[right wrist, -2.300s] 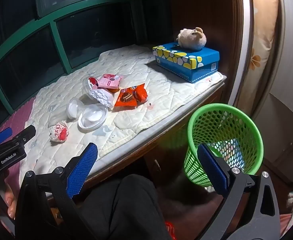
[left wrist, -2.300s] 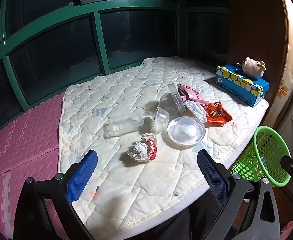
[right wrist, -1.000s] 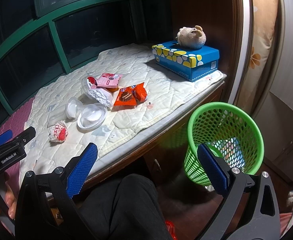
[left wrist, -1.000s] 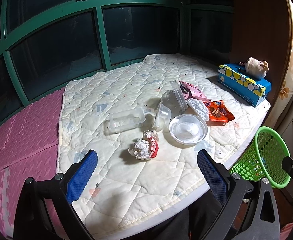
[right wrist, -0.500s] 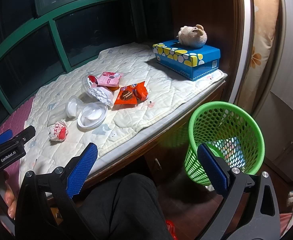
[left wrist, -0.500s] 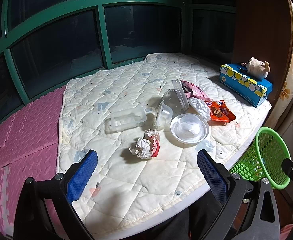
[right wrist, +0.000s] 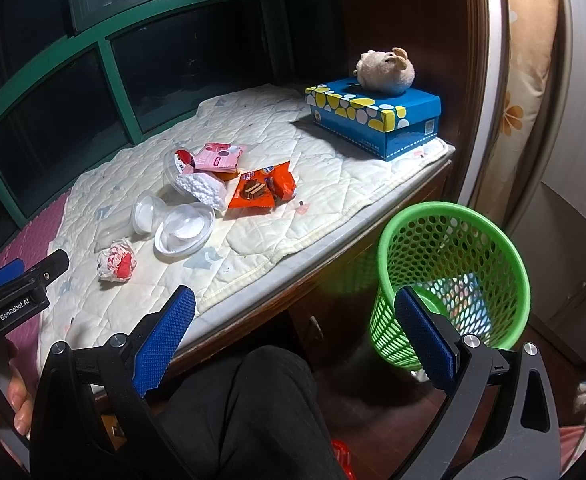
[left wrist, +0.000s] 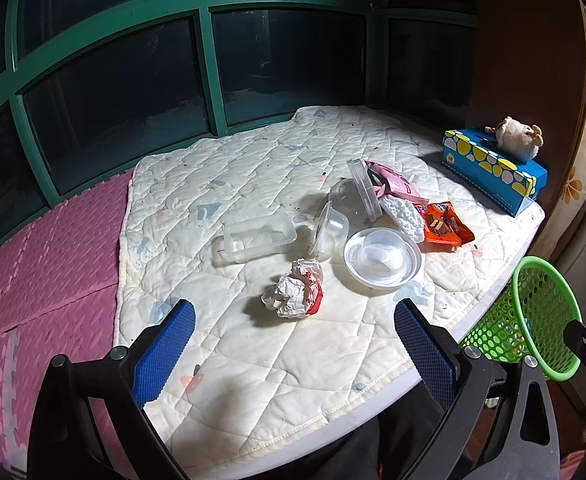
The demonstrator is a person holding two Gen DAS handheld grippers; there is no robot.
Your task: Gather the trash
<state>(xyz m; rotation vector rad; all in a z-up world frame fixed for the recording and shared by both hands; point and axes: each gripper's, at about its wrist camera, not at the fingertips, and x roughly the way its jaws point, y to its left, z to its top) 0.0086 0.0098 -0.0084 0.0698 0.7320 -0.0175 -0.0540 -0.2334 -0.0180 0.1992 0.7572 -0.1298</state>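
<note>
A: Start big. What carries the litter?

B: A quilted cream pad (left wrist: 253,360) over a window seat, dark panes on the far side. Low at the right, off the pad's near edge, stands a green mesh basket (right wrist: 453,216) — something pale lies in its bottom, I cannot tell what. At the far right corner, a blue tissue box (right wrist: 373,120) with a plush toy (right wrist: 385,70) on top; neither reads as trash.

A: And the trash itself?

B: All in one cluster mid-pad. Far left of it, a clear rectangular tub (left wrist: 255,238), long axis running left-right. Near right, a round white bowl (left wrist: 383,258). Between them a small clear cup (left wrist: 331,232) on its side. Far of those, a tipped clear jar (left wrist: 353,196), a pink packet (left wrist: 397,184), a white foam piece (left wrist: 403,214), an orange snack wrapper (left wrist: 445,226).

A: Smallest?

B: A crumpled paper ball (left wrist: 295,294) with red print, nearest of all, apart from the rest.

A: Which tongs for it?

B: The left gripper (left wrist: 293,344) — fingers wide apart, nothing held — has the ball dead ahead, just far of its tips and centred in the gap. The right gripper (right wrist: 293,336), equally wide and empty, hangs off the pad's edge beside the basket. My judgement: the left is nearer; a straight reach forward, and the ball has no long axis to align to.
</note>
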